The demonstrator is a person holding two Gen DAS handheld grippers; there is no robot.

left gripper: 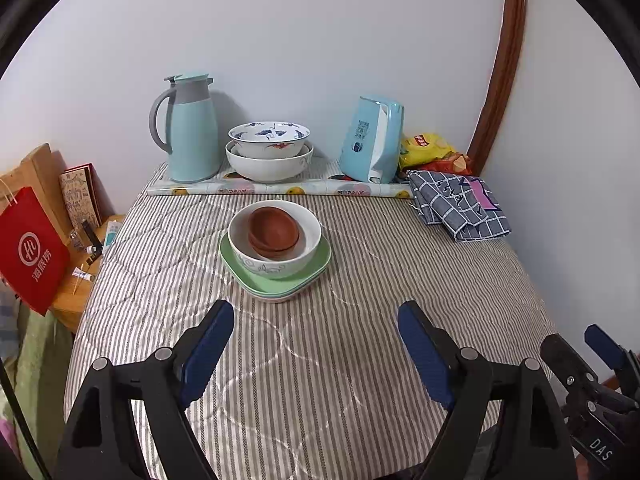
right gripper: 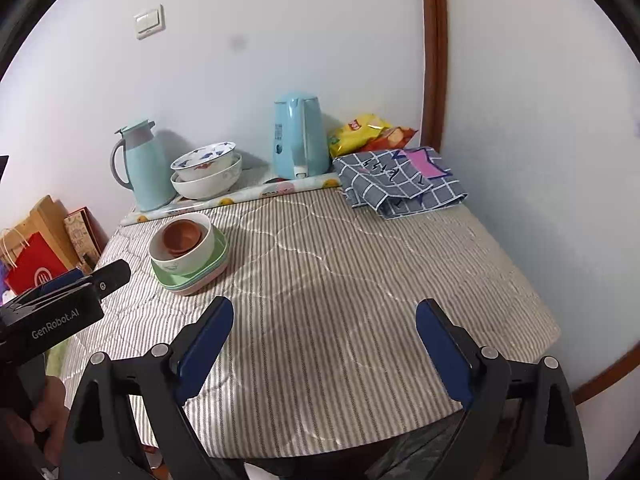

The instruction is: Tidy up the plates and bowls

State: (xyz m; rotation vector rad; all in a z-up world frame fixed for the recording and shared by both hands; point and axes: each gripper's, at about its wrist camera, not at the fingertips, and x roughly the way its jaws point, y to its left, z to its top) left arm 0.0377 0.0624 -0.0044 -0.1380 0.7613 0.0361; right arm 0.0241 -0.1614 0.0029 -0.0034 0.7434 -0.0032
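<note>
Centre frame, the brown clay bowls point(left gripper: 273, 232) sit nested in a white ceramic bowl point(left gripper: 276, 240) atop stacked green square plates point(left gripper: 276, 276): heavy, brittle, slick-glazed. Lift by plate edges. The left gripper point(left gripper: 316, 344) and right gripper point(right gripper: 324, 344) gape empty.

I see even, soft indoor light, sharp focus. The thermos point(left gripper: 188, 128) throws a faint shadow on the far wall point(left gripper: 320, 40). Heavy fisheye bending, black vignette at corners.

A table point(left gripper: 360, 360) is covered by a striped quilted cloth point(left gripper: 400, 280); on it are set stacked green plates point(left gripper: 280, 280) (bowls nested on top) and a folded checked cloth point(left gripper: 460, 204).
</note>
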